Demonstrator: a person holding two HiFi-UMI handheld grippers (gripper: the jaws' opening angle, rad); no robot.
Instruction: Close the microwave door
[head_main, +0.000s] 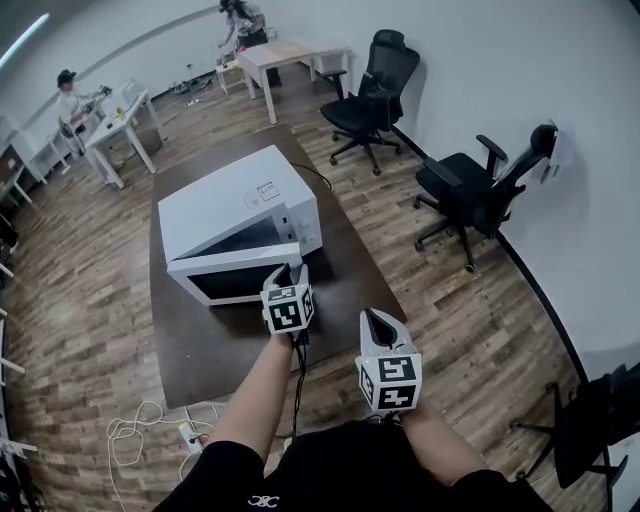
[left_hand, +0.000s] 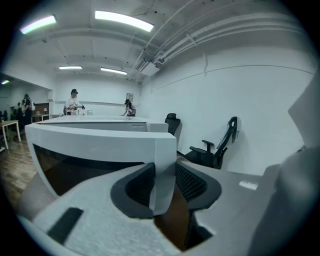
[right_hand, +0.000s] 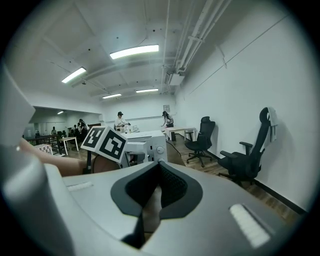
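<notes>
A white microwave (head_main: 240, 205) stands on a dark brown table (head_main: 200, 340). Its door (head_main: 235, 275) hangs partly open, swung out toward me. My left gripper (head_main: 297, 268) sits at the door's right end. In the left gripper view that free end of the door (left_hand: 100, 145) runs between the dark pads (left_hand: 135, 192), and the left gripper (left_hand: 165, 185) is shut on it. My right gripper (head_main: 372, 315) hovers over the table's near right part, apart from the microwave, shut and empty. From the right gripper (right_hand: 160, 167) the microwave (right_hand: 150, 145) shows ahead, behind the left gripper's marker cube (right_hand: 105, 143).
Two black office chairs (head_main: 370, 95) (head_main: 480, 190) stand to the right along the white wall. White tables (head_main: 120, 120) (head_main: 290, 55) with persons at them are at the back. A power strip and white cables (head_main: 140, 430) lie on the wooden floor near the table's left front corner.
</notes>
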